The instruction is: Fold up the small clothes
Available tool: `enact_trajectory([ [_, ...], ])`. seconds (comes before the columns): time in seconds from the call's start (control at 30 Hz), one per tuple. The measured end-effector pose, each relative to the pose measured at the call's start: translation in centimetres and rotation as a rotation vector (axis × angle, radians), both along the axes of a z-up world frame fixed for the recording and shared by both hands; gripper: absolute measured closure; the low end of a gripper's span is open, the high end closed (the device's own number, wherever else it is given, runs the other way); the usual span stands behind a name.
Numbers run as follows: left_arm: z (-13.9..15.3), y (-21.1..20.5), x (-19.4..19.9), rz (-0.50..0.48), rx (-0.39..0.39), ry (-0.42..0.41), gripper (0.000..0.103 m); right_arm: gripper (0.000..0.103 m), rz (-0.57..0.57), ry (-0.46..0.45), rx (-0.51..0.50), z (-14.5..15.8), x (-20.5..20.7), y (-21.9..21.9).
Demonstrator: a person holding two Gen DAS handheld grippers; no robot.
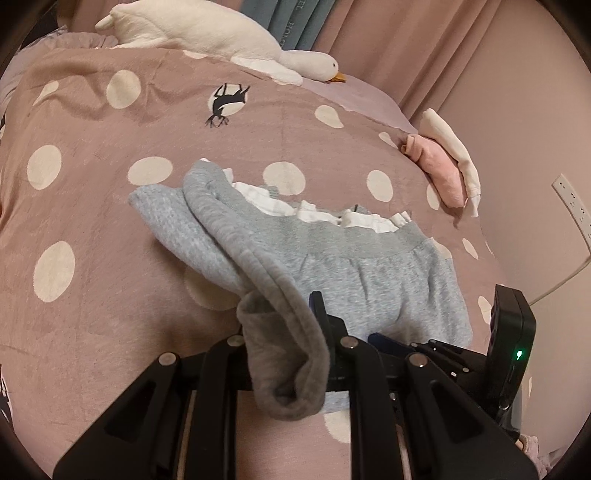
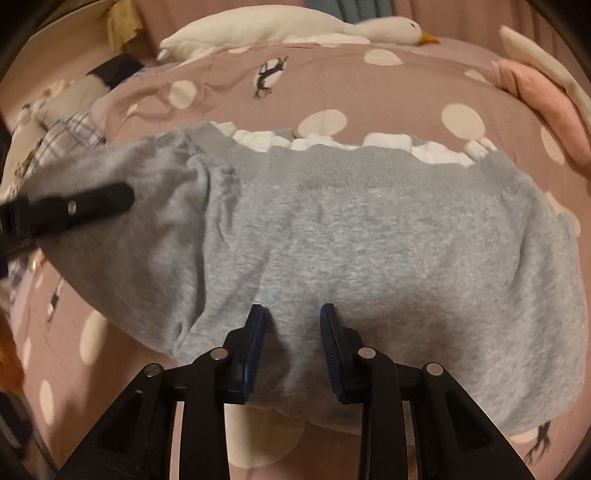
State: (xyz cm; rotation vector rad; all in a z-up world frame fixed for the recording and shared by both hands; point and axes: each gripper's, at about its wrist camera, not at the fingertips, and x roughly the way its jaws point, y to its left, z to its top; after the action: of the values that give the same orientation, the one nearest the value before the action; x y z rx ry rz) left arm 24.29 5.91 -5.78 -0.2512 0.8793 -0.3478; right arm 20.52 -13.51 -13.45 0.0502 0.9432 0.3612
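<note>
The left gripper [image 1: 295, 332] is clamped on a grey cuff [image 1: 284, 365], which bunches between its jaws and droops toward the camera. From that cuff a sleeve [image 1: 221, 229] runs up and away, folded across the left part of a grey sweater [image 1: 369, 266]. The right gripper [image 2: 291, 332] stands with its 2 blue-padded fingers [image 2: 255, 339] apart, the jaws at a moderate gap, their tips resting at the near edge of the sweater [image 2: 351, 240]; a ridge of grey fabric sits between them, but the pads are not closed on it.

In the right wrist view, the left gripper [image 2: 74, 208] shows at the frame's left edge, blurred, against the lifted sleeve [image 2: 140, 206].

The sweater lies spread on a dusty-pink blanket [image 1: 92, 206] with cream dots and small black deer prints, its ribbed band at the far side. A white ruffled trim [image 1: 325, 210] peeks out from under that band.

To the far right, near the blanket's edge, lies a folded pink garment [image 1: 441, 168] with a cream garment [image 1: 454, 151] touching it on the outer side. A white plush goose [image 1: 207, 35] with an orange beak lies along the far edge of the bed, in front of pink curtains [image 1: 388, 33]. A white power strip [image 1: 572, 205] is mounted on the wall at right.
</note>
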Motion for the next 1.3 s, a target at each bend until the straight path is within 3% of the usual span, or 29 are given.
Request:
enact_trajectory([
  [0.1, 0.5, -0.9, 0.0, -0.013, 0.007, -0.017, 0.086, 0.072, -0.022, 0.037, 0.111, 0.7, 0.2, -1.5],
  [0.33, 0.8, -4.4, 0.0, -0.092, 0.045, -0.049, 0.086, 0.062, -0.15, 0.154, 0.719, -0.7, 1.1, -9.4],
  [0.47, -0.1, -6.3, -0.1, -0.139, 0.055, -0.053, 0.086, 0.042, -0.155, 0.169, 0.865, -1.1, 1.5, -10.9],
  [0.5, -0.6, -6.8, -0.1, -0.168, 0.047, -0.048, 0.086, 0.042, -0.148, 0.176, 0.889, -1.2, 1.7, -11.0],
  [0.6, -1.9, -7.9, 0.0, -0.245, 0.029, -0.019, 0.082, 0.038, -0.119, 0.201, 0.931, -1.3, 2.2, -10.8],
  [0.67, -2.7, -8.1, 0.1, -0.256, 0.021, -0.001, 0.08, 0.03, -0.103, 0.231, 0.963, -1.6, 2.8, -10.2],
  [0.77, -3.6, -8.1, 0.5, -0.282, -0.022, 0.048, 0.065, 0.029, -0.11, 0.253, 0.988, -2.0, 3.5, -9.8],
  [0.87, -4.2, -8.6, 0.3, -0.312, -0.039, 0.073, 0.042, 0.027, -0.115, 0.275, 1.031, -2.5, 3.4, -10.0],
  [0.97, -4.2, -9.5, -0.4, -0.345, -0.015, 0.06, 0.039, 0.026, -0.127, 0.281, 1.059, -2.9, 3.0, -10.7],
  [1.1, -4.1, -9.1, -1.5, -0.351, -0.015, 0.058, 0.038, 0.026, -0.136, 0.283, 1.018, -2.4, 3.1, -10.7],
  [1.3, -4.7, -5.2, -4.1, -0.235, -0.022, 0.099, 0.035, 0.026, -0.15, 0.247, 0.811, -0.8, 3.9, -9.6],
])
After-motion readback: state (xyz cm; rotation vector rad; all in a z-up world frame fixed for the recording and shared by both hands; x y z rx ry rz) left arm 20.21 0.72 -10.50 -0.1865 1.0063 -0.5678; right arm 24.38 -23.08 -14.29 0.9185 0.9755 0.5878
